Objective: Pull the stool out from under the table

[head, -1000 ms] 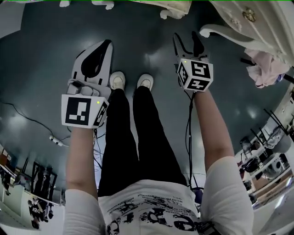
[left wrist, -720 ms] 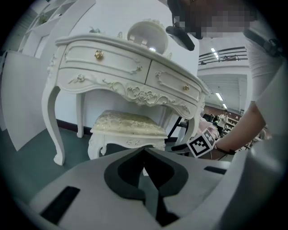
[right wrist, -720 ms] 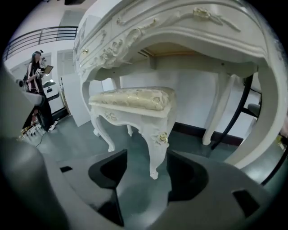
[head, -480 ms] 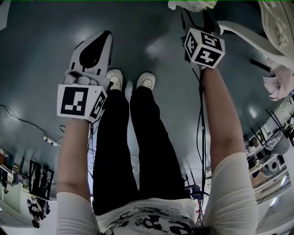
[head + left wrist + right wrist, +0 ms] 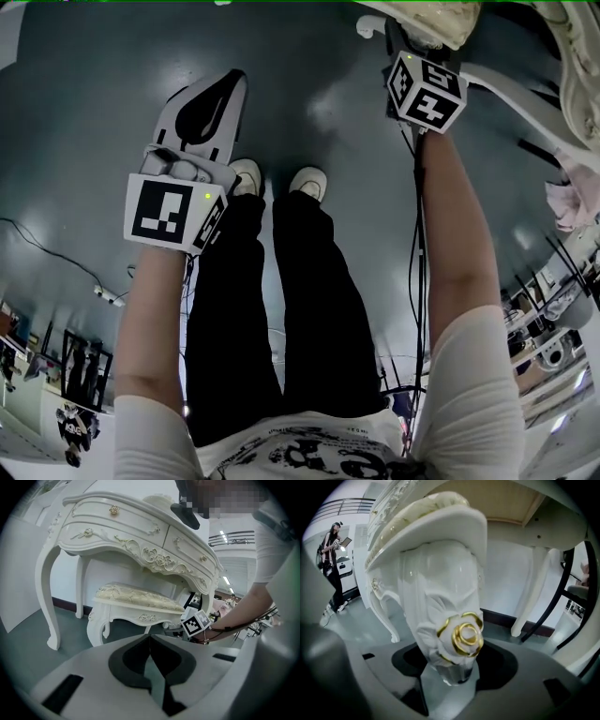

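Clamped the stool (image 5: pixel 440 573) by its corner leg in the right gripper (image 5: pixel 449 677), gold rose (image 5: pixel 464 637) facing back. Held nothing in the left gripper (image 5: pixel 150 644), jaws pressed together. Farther ahead of it, found the stool's long seat stretched left to right under the table (image 5: pixel 117 527).

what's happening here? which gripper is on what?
A person holding two grippers is at a white dressing table. The right gripper has its jaws on either side of the stool, at the carved corner with the gold rose, apparently gripping it. The left gripper hangs back, jaws together and empty. The stool sits under the table, not yet pulled out.
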A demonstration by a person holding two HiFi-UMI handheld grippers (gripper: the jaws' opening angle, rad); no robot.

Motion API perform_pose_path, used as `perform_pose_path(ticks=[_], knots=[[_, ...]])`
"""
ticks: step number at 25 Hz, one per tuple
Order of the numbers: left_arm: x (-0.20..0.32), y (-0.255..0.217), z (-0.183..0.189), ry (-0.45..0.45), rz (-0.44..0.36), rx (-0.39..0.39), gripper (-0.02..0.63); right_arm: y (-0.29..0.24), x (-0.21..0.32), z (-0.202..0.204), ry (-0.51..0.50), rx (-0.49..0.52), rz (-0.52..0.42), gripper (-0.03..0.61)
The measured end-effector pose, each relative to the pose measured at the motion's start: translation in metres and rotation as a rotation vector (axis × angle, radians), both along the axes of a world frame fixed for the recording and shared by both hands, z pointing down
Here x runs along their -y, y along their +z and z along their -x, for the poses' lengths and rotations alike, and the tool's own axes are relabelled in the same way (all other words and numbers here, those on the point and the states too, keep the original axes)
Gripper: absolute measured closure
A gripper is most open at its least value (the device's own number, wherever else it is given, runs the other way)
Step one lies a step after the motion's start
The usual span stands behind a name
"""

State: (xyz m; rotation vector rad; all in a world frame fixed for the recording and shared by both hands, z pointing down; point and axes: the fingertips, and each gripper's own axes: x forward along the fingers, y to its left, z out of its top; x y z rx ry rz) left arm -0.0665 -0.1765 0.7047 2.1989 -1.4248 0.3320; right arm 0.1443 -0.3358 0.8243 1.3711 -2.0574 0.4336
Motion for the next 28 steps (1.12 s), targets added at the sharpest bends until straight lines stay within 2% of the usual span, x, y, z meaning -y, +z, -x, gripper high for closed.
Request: perform_pose_path(ticks=[2, 4, 8, 12, 15, 17, 22, 28], knots=[[0.003, -0.003, 0.005, -0.012, -0.011, -0.005, 0.597, 0.001, -0.001, -0.001, 0.006, 0.007, 0.001, 0.299], [0.005, -0.003, 0.007, -0.01, -0.022, -0.006, 0.597, 0.001, -0.003, 0.0, 0.01, 0.019, 0.0, 0.333], [0.003, 0.008, 0.002, 0.055, -0.042, 0.024, 0.597, 0.01, -0.006, -0.002, 0.011, 0.008, 0.021, 0.337], [-0.009, 0.017, 0.005, 0.06, -0.042, 0.028, 0.597, 0.023, -0.021, -0.001, 0.001, -0.01, 0.058, 0.337], [-0.006, 0.005, 0.007, 0.067, -0.056, 0.04, 0.597, 0.014, -0.022, 0.005, 0.008, -0.02, 0.069, 0.337], [-0.003, -0.008, 0.003, 0.073, -0.093, 0.035, 0.597, 0.008, -0.025, 0.007, 0.022, -0.023, 0.076, 0.337], [-0.019, -0.014, -0.013, 0.106, -0.117, 0.018, 0.597, 0.013, -0.059, 0.009, 0.071, -0.028, 0.102, 0.337], [-0.044, -0.018, -0.015, 0.137, -0.125, 0.019, 0.597, 0.011, -0.094, 0.016, 0.077, -0.029, 0.12, 0.337]])
